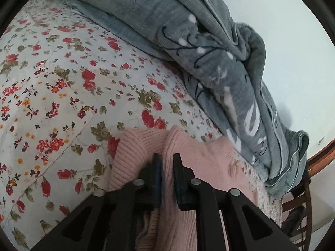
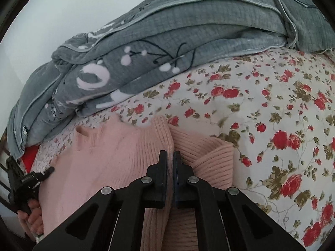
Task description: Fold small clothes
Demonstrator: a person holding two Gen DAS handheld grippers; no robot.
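A pink ribbed knit sweater (image 2: 100,163) lies on a floral bedsheet (image 2: 272,108); it also shows in the left wrist view (image 1: 201,159). My right gripper (image 2: 170,153) is shut on a fold of the sweater, with fabric pinched between the fingers. My left gripper (image 1: 167,156) is shut on another fold of the sweater, with knit bunched up between its fingers. The left gripper also shows at the left edge of the right wrist view (image 2: 45,172), at the sweater's other side, held by a hand.
A bunched grey blanket (image 1: 209,48) with white patterns lies along the far side of the bed, also in the right wrist view (image 2: 167,48). The floral sheet (image 1: 62,96) spreads beside the sweater. A wooden chair (image 1: 297,209) stands off the bed's edge.
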